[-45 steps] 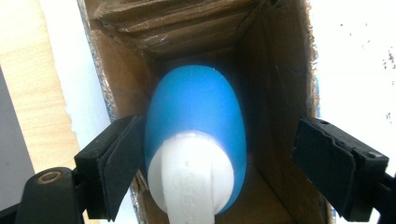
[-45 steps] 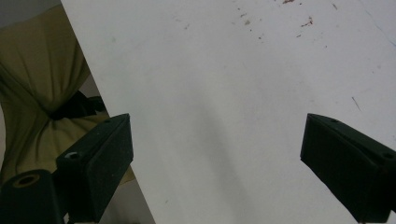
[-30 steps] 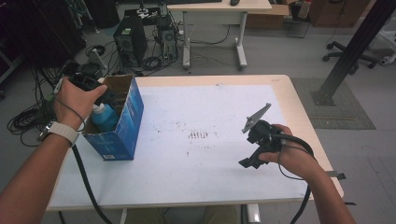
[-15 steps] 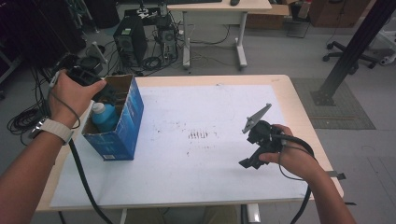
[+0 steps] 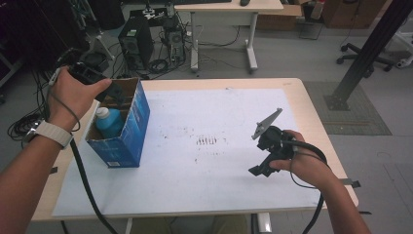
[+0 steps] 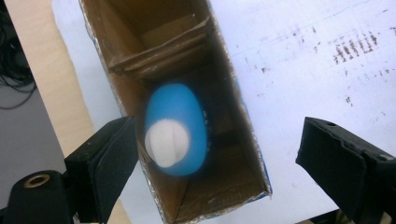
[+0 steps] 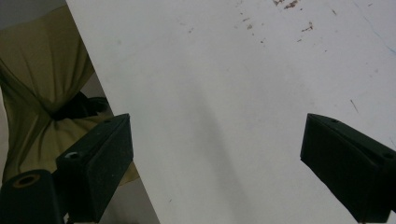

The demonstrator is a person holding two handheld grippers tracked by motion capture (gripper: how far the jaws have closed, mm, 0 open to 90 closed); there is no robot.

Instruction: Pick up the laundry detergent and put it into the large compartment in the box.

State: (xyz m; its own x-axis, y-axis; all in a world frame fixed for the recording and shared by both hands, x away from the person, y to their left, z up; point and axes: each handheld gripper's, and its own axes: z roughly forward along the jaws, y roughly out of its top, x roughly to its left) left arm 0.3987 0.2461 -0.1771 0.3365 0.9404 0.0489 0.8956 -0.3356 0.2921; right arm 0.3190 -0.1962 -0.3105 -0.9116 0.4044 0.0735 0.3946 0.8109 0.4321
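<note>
Blue cardboard is what I have under my left tool (image 6: 217, 154): an open-topped box (image 5: 130, 127) standing at the left end of the worktop (image 5: 311, 124), its brown inside facing up at me. From the left gripper view I look straight down into it, jaws spread wide with nothing between them. A blue bottle (image 6: 175, 128) with a white cap stands inside the box, directly below the tool and closer to its left jaw than its right; the picture is soft there, so I think it leans against the box wall, but I cannot be sure. In the high view my left hand (image 5: 73, 92) holds the tool above the box's far end, clear of the bottle.

Beyond the right jaw lies the white sheet (image 5: 204, 161) covering the worktop, marked with dark smudges (image 5: 207, 141).

Well apart, my right tool (image 5: 265, 148) hangs over the right part of the sheet, jaws equally wide and holding nothing, bare paper beneath them.
</note>
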